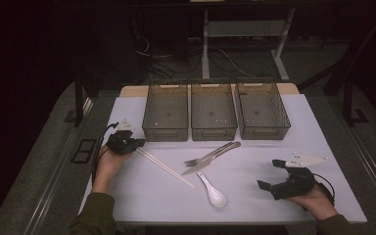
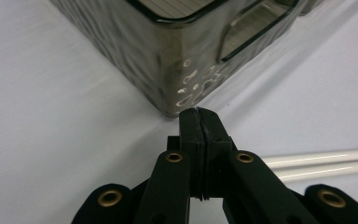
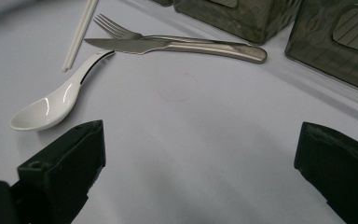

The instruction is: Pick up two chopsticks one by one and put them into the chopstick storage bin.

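My left gripper (image 1: 137, 143) rests at the table's left, just before the front left corner of the left bin (image 1: 165, 111). Its jaws are pressed together with nothing between them (image 2: 200, 119), tips close to that bin's corner (image 2: 168, 60). A pair of white chopsticks (image 1: 166, 168) starts right beside it and runs toward the middle (image 2: 321, 163). At the right front, my right gripper (image 1: 272, 175) stands wide open and empty (image 3: 200, 140). Ahead of it lie a white spoon (image 3: 46, 109), a knife (image 3: 168, 45) and a fork (image 3: 116, 28).
Three dark see-through bins stand in a row at the back: left, middle (image 1: 213, 111) and right (image 1: 263, 110). In the high view the fork and knife (image 1: 210, 155) lie together at the centre, the spoon (image 1: 213, 191) nearer the front. The white mat (image 1: 254, 205) ends near the front edge.
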Tool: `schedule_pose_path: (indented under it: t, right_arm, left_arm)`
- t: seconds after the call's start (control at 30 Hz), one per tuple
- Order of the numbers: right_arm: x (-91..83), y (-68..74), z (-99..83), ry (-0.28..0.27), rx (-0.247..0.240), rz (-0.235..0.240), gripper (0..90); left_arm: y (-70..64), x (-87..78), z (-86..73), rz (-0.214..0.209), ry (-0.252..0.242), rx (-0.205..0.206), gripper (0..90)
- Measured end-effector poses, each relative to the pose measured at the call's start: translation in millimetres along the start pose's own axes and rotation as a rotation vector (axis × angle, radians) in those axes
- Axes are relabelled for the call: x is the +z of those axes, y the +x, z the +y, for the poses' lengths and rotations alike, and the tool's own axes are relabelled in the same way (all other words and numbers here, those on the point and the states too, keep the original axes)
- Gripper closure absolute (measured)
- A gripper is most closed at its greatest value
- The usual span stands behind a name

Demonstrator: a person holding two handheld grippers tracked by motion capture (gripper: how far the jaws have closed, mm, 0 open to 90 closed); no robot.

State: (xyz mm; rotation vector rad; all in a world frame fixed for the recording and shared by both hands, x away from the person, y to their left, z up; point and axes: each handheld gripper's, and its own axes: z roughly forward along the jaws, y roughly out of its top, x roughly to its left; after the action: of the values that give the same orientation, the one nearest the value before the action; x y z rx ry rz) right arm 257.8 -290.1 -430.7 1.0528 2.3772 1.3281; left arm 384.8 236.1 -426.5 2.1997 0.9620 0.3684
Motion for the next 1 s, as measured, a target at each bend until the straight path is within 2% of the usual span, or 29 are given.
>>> schedule_pose_path:
  t: [0.07, 0.47, 1.0]
  right_arm:
    - [0.0, 0.2, 0.0, 0.001, 0.000, 0.000, 1.9]
    - [-0.1, 0.0, -0.1, 0.004, 0.003, -0.002, 1.9]
    - [-0.1, -0.3, -0.2, 0.004, 0.008, -0.002, 1.9]
  left_arm:
    - [1.6, 1.0, -0.1, 0.015, 0.010, -0.007, 88.4]
    - [5.4, 9.4, -2.9, 0.019, 0.075, 0.003, 88.6]
    - [6.5, 1.5, -8.0, 0.009, 0.082, 0.002, 88.7]
